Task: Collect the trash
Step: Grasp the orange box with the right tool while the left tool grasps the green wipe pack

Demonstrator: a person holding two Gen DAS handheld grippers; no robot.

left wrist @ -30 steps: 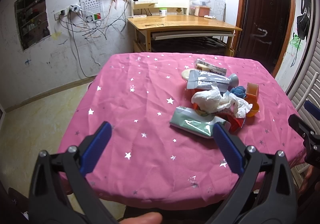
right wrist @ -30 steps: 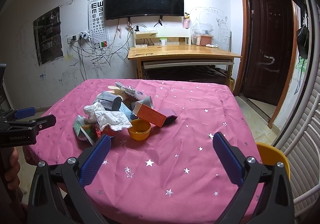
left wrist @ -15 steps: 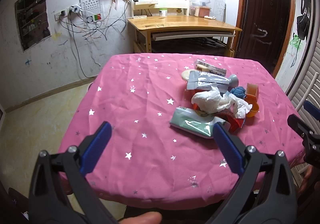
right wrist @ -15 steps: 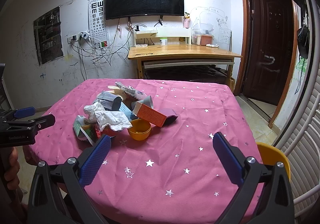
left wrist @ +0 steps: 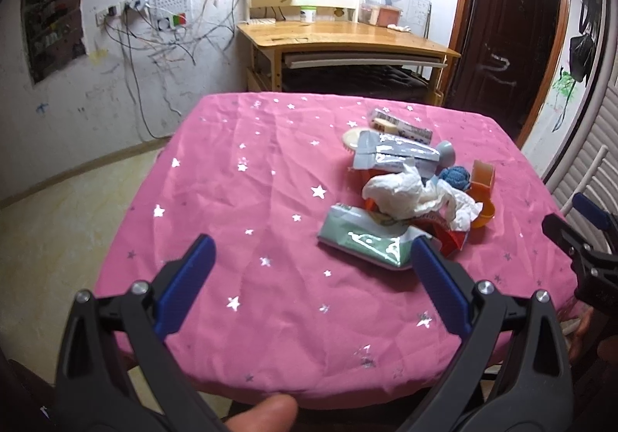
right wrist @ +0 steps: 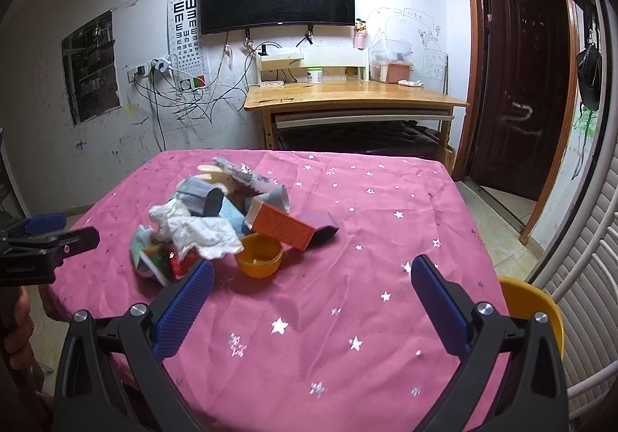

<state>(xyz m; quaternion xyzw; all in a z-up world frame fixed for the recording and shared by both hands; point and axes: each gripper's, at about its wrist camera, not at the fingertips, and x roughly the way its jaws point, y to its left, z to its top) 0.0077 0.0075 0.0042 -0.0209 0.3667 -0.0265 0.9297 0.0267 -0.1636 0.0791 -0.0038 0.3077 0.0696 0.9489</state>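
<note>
- The tabletop (left wrist: 247, 208), draped in a pink cloth with silver stars, fills the lower half of both views and carries one heap of trash; in the left wrist view the heap sits right of centre, in the right wrist view left of centre
- The left gripper (left wrist: 309, 269), black with blue pads, hangs above the near edge of the cloth with its jaws spread wide and nothing between them
- The right gripper (right wrist: 311, 287), of the same make, likewise stands released and empty above the near part of the cloth
- The crumpled white tissue (left wrist: 405, 192) lies on top of the heap
- The green-and-silver foil packet (left wrist: 363, 238) lies flat at the heap's near edge in the left wrist view, partly under the tissue
- The orange cardboard box (right wrist: 280, 227) lies tilted on the far side of the orange bowl
- The small orange plastic bowl (right wrist: 258, 256) sits upright on the cloth, touching the tissue
</note>
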